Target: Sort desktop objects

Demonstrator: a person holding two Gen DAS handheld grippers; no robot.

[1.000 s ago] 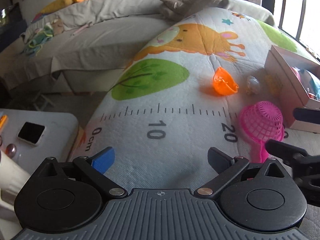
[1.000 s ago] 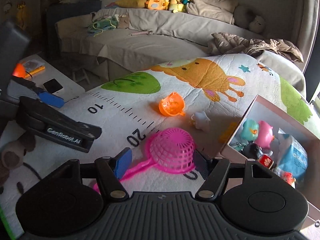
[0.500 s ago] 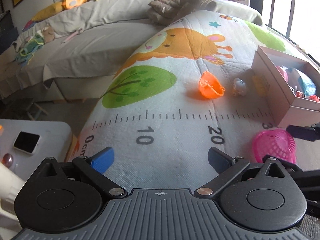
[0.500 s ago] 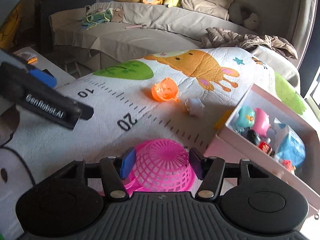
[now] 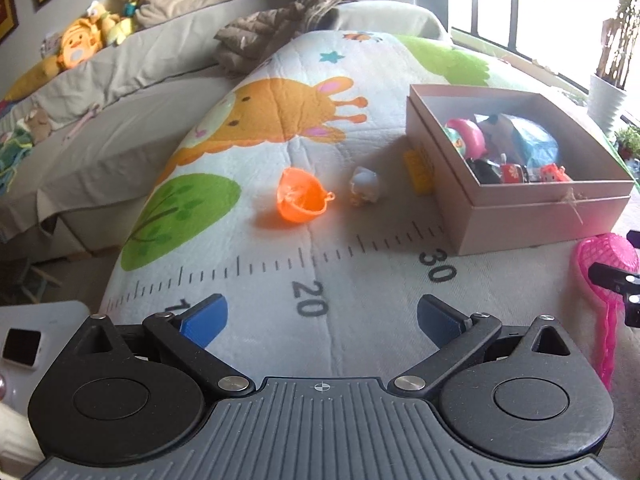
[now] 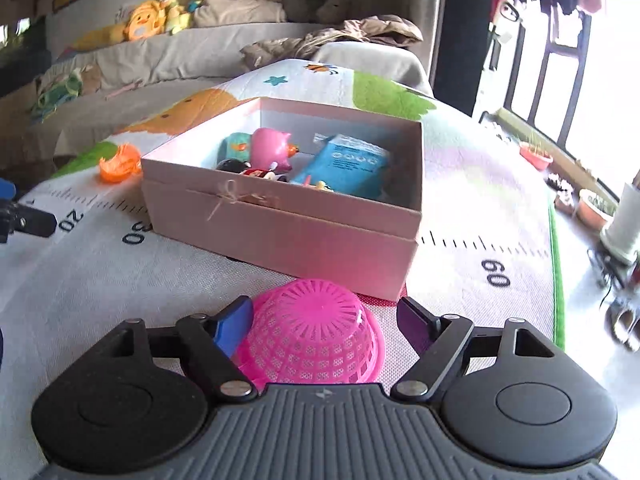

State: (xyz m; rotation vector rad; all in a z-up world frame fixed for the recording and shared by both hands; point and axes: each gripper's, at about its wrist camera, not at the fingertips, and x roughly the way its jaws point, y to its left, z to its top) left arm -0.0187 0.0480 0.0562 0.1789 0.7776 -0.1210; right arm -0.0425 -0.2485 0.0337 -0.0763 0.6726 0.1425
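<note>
The pink strainer basket [image 6: 316, 332] lies dome-up between my right gripper's [image 6: 324, 316] fingers, just before the near wall of the pink box [image 6: 280, 236]. The jaws are opening: the left pad is at the basket's side and the right pad stands apart from it. The box holds several toys. In the left wrist view the strainer [image 5: 608, 252] is at the far right beside the box [image 5: 520, 216]. An orange cup [image 5: 302, 196], a small white figure [image 5: 364, 186] and a yellow brick [image 5: 420, 170] lie on the mat. My left gripper [image 5: 320, 312] hangs open over the ruler print, with nothing between its fingers.
A grey sofa [image 5: 120, 92] with plush toys and a brown blanket [image 5: 304, 12] runs behind the mat. A white side table with a phone [image 5: 20, 344] stands at the left. Plant pots [image 6: 592, 208] and a white vase [image 6: 624, 224] stand on the floor at the right.
My right gripper came around the strainer, carried it right to the front of the box, and its jaws have widened. My left gripper moved right along the ruler print.
</note>
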